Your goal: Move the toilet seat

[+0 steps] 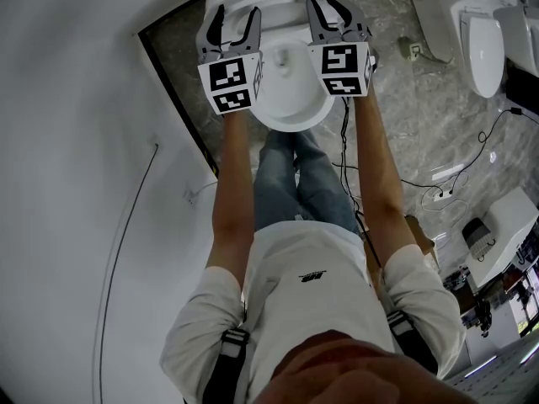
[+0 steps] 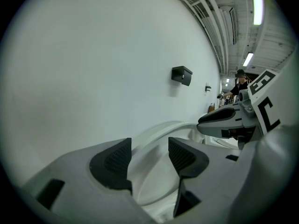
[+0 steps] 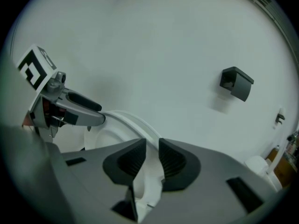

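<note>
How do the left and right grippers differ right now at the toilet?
The left gripper has its jaws wide apart; the right gripper has them nearly together. The right gripper's pads appear to pinch the toilet seat rim; the left gripper's pads touch nothing. Both reach over the toilet.

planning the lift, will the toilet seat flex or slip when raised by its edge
Likely stiff: the toilet seat shows a thick moulded rim with an even curve. Its smooth white surface looks slippery, so the right gripper, closed on just the rim, might slide. It is broad for one narrow pinch, so it probably feels heavy.
</note>
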`<move>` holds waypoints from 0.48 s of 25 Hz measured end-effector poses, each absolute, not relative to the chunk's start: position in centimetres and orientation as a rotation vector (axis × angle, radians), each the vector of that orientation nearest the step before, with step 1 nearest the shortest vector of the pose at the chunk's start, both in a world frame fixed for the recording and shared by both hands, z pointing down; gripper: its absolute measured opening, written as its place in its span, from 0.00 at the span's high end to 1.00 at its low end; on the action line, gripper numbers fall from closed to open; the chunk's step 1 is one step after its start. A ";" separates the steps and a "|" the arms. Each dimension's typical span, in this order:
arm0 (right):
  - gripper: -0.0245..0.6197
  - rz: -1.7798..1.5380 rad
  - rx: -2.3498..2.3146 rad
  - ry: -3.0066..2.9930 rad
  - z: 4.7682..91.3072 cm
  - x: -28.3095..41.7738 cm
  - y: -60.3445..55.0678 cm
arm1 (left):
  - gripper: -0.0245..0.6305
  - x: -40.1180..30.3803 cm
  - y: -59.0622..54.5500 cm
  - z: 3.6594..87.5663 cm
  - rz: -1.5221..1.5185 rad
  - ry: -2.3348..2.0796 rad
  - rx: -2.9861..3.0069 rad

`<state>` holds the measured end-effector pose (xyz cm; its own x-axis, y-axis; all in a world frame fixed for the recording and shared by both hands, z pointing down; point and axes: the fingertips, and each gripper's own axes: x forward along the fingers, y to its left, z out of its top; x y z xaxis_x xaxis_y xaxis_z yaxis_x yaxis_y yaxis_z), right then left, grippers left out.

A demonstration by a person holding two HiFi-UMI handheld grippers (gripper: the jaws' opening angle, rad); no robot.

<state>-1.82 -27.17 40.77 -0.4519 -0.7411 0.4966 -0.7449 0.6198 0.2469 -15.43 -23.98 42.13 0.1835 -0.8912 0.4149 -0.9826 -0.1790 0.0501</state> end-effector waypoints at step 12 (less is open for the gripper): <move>0.80 -0.028 1.182 -2.307 39.0 -2.1 -27.7 | 0.56 -15.0 -24.1 41.0 0.411 -1.782 2.188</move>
<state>-2.08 -27.73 39.04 -0.4676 -0.7575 0.4556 -0.7462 0.6145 0.2558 -14.98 -24.07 41.00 0.1946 -0.8979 0.3949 -0.9801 -0.1937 0.0426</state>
